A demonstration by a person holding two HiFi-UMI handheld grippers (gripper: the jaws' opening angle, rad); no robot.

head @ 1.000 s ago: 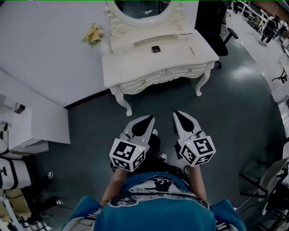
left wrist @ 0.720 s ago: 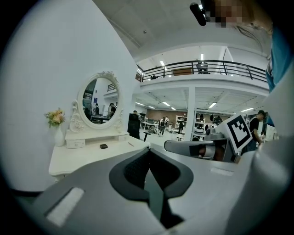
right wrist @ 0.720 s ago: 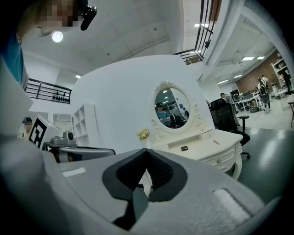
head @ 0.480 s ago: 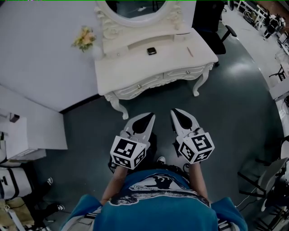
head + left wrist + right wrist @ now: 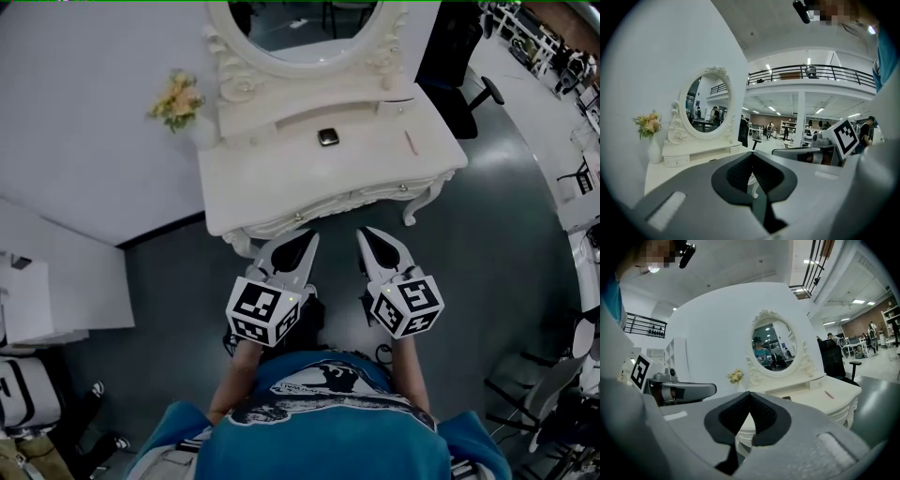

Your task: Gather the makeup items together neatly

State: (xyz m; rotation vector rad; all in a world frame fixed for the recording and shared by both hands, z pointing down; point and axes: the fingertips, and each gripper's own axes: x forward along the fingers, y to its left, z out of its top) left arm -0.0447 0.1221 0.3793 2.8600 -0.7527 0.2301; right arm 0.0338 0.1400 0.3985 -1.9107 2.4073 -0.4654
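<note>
White and carved, the desk (image 5: 281, 192) stands just ahead of both tools, with the makeup items on its top: a small dark compact (image 5: 327, 137) near the middle, close to the raised shelf under the oval mirror (image 5: 295, 33), and a slim pink stick (image 5: 409, 142) lying well apart from it toward the right end. The left hand-held gripper (image 5: 302, 236) and the right hand-held gripper (image 5: 369, 234) are held side by side at the front edge, pointing nearly level. Each has its jaws closed together on nothing, as each gripper view shows. The step in hand looks like the approach, so nothing is gathered yet. To do it well, I would bring the tools in over the desk top rather than into its curved front, and part the jaws only once they are above an item. The stick is thin and lies flat, so it probably needs a low pinch across its width. It seems the easier piece to carry to the compact with the right tool, which is nearer to it. The flower vase (image 5: 180, 101) at the back left corner should be kept away from the left tool.
</note>
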